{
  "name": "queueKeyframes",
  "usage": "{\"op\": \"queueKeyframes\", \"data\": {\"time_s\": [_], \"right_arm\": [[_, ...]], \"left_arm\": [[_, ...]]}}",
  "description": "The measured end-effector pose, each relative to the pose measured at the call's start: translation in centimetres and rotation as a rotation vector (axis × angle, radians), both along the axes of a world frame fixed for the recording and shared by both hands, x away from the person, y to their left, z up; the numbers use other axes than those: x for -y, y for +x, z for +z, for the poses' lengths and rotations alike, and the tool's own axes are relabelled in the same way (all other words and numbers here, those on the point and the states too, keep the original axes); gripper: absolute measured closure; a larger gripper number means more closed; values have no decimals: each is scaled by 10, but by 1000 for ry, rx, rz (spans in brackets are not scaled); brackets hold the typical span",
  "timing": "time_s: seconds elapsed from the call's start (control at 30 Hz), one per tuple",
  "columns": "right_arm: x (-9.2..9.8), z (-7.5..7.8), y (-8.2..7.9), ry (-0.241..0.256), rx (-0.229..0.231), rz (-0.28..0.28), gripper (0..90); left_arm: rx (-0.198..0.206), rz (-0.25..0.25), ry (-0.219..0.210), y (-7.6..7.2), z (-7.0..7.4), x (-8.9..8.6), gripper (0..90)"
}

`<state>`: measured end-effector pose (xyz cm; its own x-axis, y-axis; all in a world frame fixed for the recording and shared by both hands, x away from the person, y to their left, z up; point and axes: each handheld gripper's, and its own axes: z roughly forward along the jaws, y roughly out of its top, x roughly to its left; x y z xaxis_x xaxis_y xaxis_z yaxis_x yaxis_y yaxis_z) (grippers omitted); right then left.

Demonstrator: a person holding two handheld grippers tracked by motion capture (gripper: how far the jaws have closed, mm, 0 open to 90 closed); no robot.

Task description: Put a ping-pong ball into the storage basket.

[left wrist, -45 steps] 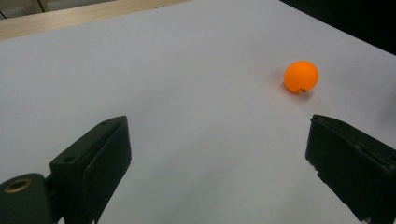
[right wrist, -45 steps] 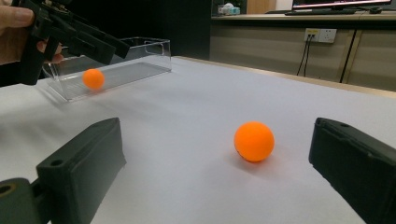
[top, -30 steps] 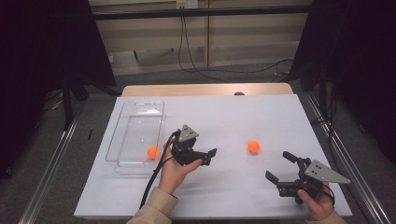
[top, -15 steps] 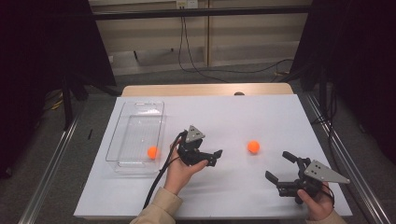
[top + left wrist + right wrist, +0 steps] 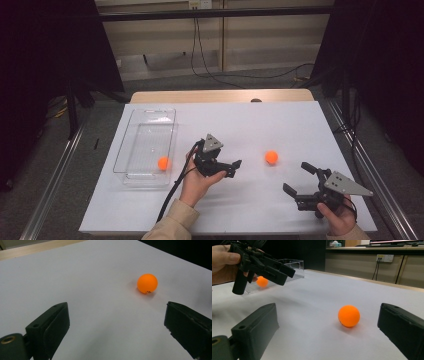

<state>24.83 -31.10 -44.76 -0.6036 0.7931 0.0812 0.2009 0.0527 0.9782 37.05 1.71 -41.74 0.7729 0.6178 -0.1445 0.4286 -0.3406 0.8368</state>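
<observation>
The left gripper is held above the white table with its jaws spread wide and nothing between them. Ahead of it, a short way past the jaw tips, an orange ball rests on the table. Behind the gripper lies a clear tray holding a second orange ball. The right gripper, jaws likewise apart and empty, sits near the table's front edge, facing the loose ball.
</observation>
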Motion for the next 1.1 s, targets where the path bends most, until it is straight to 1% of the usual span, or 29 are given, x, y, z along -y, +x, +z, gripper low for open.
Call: {"op": "queueKeyframes", "data": {"time_s": [0.17, 0.3, 0.37, 0.43, 0.5, 0.73, 0.8, 0.93, 1.1], "right_arm": [[0, 0, 0, 4, 6, 2, 26], [1, 0, 0, 4, 7, 1, 25], [1, 1, 0, 5, 5, 0, 24], [1, 1, 0, 4, 3, 0, 21], [1, 1, 0, 4, 5, -1, 19], [1, 1, 0, 1, 6, -5, 12], [1, 1, 0, -1, 5, -5, 12], [1, 1, 0, -3, 5, -4, 12], [1, 1, 0, -3, 3, -3, 13]], "left_arm": [[6, -4, -6, 0, 0, 6, 62], [7, -16, -5, 0, -1, 12, 62], [10, -21, 2, 1, -1, 14, 62], [9, -20, -5, 1, -2, 16, 62], [9, -26, 2, 1, -3, 18, 62], [9, -36, 8, 2, -5, 22, 62], [8, -33, 1, 2, -6, 23, 62], [9, -34, 7, 3, -7, 26, 63], [9, -49, 7, 3, -9, 31, 62]]}}
